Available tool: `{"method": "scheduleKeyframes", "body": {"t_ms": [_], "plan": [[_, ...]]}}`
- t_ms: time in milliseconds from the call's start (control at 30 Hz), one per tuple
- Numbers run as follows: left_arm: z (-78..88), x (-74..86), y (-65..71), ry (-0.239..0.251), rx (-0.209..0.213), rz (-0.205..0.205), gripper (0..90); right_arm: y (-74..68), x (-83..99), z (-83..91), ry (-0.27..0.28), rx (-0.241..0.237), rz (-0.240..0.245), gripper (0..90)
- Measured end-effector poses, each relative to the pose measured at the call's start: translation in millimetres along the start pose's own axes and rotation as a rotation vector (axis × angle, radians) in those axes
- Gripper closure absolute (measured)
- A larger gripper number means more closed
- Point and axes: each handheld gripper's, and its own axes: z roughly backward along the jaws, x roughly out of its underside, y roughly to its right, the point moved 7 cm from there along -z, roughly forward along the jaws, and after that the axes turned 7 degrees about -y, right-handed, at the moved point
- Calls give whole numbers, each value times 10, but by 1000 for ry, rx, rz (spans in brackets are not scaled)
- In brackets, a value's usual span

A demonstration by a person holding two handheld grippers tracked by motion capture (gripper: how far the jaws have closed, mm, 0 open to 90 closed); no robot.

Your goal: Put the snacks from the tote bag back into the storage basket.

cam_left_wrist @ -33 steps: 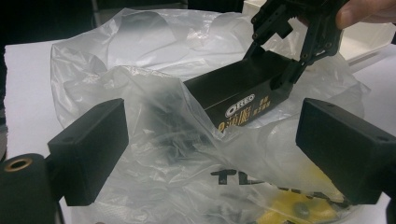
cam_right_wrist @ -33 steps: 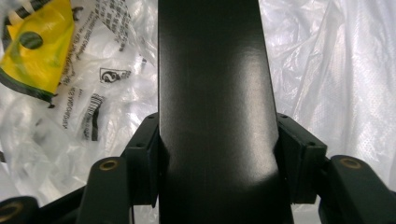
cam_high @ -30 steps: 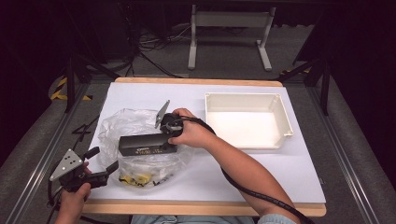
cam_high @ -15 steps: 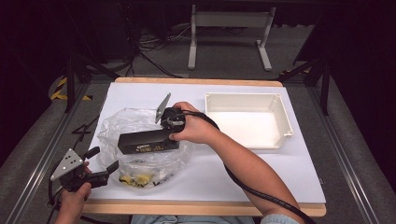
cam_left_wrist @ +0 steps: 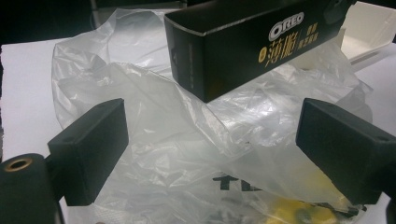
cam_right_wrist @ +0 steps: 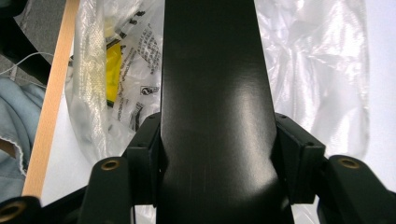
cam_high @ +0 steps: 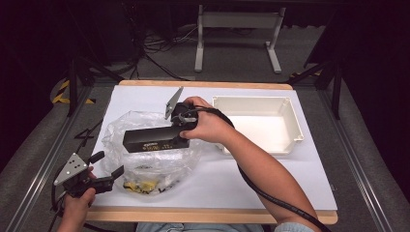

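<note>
I hold a long black cardboard Oreo biscuit box (cam_high: 154, 139) between the two jaws of my right gripper (cam_right_wrist: 215, 154). The jaws pinch it from both sides, and the box sticks out far past their tips. It hangs in the air over a crinkly clear plastic bag (cam_high: 150, 162) that lies on the white table (cam_high: 270, 179).

In the left gripper view, the box (cam_left_wrist: 252, 42) is up above and ahead of the jaws of my left gripper (cam_left_wrist: 212, 149). Those jaws are spread wide and hold nothing. The plastic bag (cam_left_wrist: 154, 140) lies between them and in front of them, but I cannot tell if they touch it. Down low in the bag, near the jaws, I see something yellow (cam_left_wrist: 289, 210) and some black print.

Nobody told me the job, so I can only guess. The box is out of the bag and up in the air, so I think the lifting part is done. A shallow white plastic tray (cam_high: 258, 123) sits on the far side of my right hand (cam_high: 208, 126), behind the jaws and away from where the box points. It looks empty. I think the box may go in there, and that part is not done yet. The yellow thing lies in the bag, so there may be more to take out.
</note>
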Motion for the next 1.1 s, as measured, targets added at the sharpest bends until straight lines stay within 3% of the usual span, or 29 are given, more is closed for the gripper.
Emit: {"method": "scheduleKeyframes", "body": {"t_ms": [500, 867, 1100], "plan": [[-64, -23, -2, -3, 12, -1, 102, -24, 93, 376, 20, 34, 14, 435], [-68, -9, -1, -13, 11, -5, 102, -10, 342, 634, 24, 57, 15, 435], [-39, 18, -17, -14, 1, 1, 102, 23, 611, 857, 35, 75, -8, 435]]}}
